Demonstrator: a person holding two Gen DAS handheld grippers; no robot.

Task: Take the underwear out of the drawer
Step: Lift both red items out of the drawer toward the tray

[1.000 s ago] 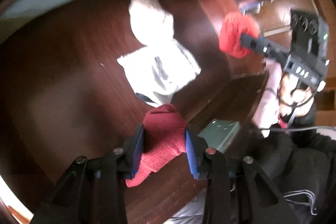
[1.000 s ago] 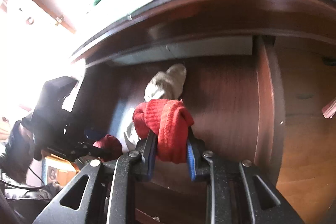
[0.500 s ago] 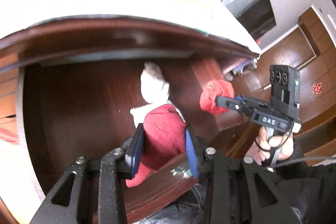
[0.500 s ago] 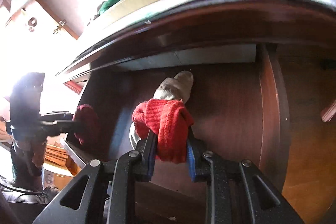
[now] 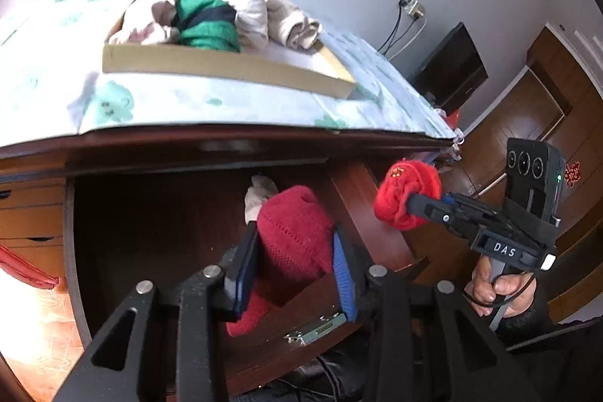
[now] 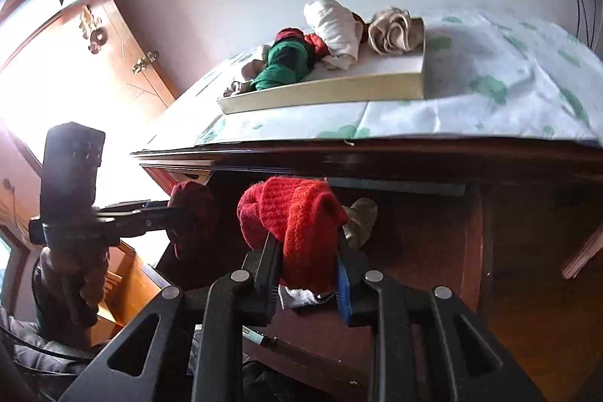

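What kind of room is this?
Probably a bedroom at home: a wooden dresser with an open drawer, a shallow box of rolled clothes on top, and wooden doors.

The only legible text is "DAS", in pale capital letters on the black body of the right gripper, just above the handle that the hand grips, at the right of the left wrist view. The red ornament on the far wooden door and the gold ornament on the door at left cannot be read.
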